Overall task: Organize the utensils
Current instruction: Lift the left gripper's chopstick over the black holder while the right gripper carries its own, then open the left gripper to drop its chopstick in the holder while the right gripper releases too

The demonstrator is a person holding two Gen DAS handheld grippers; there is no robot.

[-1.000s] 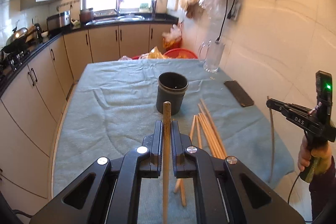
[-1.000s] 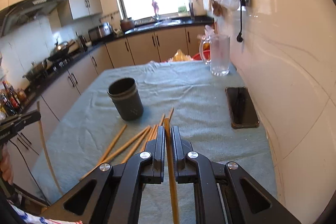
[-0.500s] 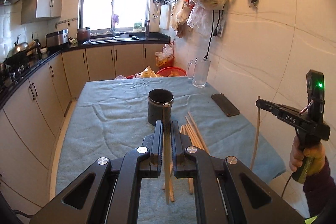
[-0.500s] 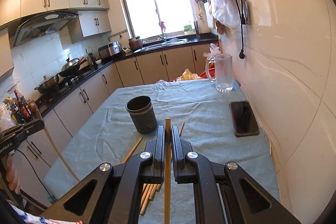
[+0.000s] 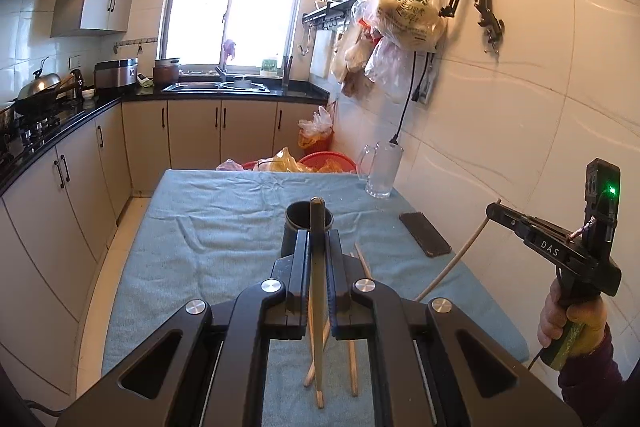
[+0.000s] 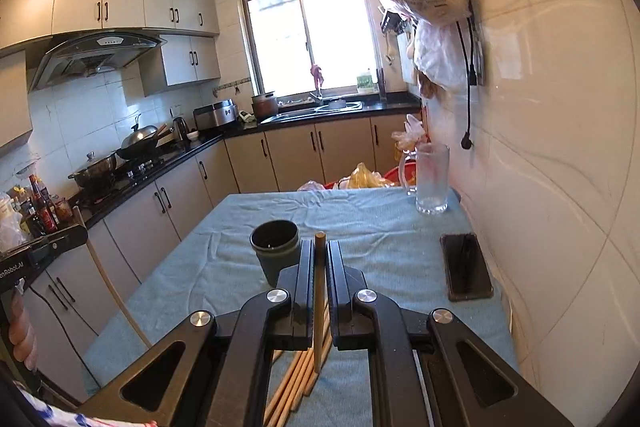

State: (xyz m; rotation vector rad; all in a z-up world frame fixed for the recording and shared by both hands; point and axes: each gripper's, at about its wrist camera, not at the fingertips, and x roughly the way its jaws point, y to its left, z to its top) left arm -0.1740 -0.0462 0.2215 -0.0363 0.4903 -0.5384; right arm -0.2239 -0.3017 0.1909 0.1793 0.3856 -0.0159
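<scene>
Both grippers, left gripper and right gripper, are each clamping one chopstick and rising off the surface, so the cup at mid-surface is next; more chopsticks are lying near its front edge.

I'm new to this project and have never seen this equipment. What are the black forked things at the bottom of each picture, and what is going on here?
No robot here: a person holds a hand-operated gripper in each hand, each with a camera looking forward along its jaws. One picture comes from the left gripper, the other from the right gripper; each also shows the other tool at its edge. Both are shut, each on one wooden chopstick, lifted above a table with a blue cloth. On the cloth stand a dark cup and a glass mug, with a phone and more loose chopsticks lying there.
</scene>
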